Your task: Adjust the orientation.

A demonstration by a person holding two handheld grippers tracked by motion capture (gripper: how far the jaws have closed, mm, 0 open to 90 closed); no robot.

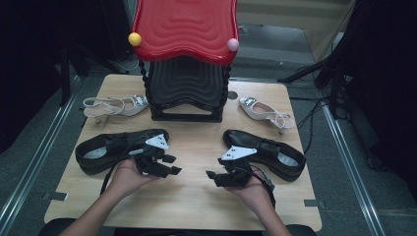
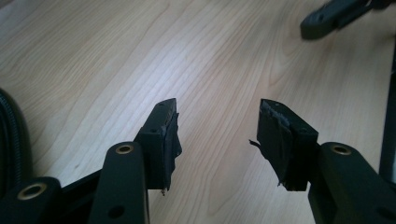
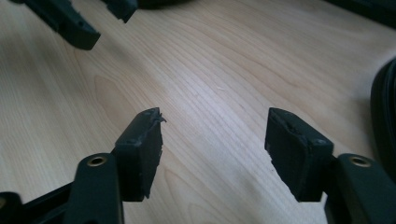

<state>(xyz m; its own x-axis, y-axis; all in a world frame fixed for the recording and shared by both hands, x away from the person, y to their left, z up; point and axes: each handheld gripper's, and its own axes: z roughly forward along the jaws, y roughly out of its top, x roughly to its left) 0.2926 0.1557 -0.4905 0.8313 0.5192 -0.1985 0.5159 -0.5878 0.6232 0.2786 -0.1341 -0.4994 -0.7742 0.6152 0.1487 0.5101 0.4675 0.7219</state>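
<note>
Black leather lace-up shoes lie on the pale wooden table [image 1: 192,196], one [image 1: 105,150] just behind the left gripper [image 1: 172,164], the other [image 1: 273,150] just behind the right gripper [image 1: 212,177]; left gripper: jaws spread wide, nothing between them, bare wood beneath in the left gripper view [image 2: 217,135]; right gripper [image 3: 212,144]: jaws likewise wide and empty; both hands [image 1: 125,178] [image 1: 253,189] rest low near the table's front edge, palms turned inward, grippers pointing toward each other, well apart; two white strappy heeled sandals [image 1: 115,105] [image 1: 265,112] flank a red-and-black stacked stand [image 1: 186,59] at the rear.
</note>
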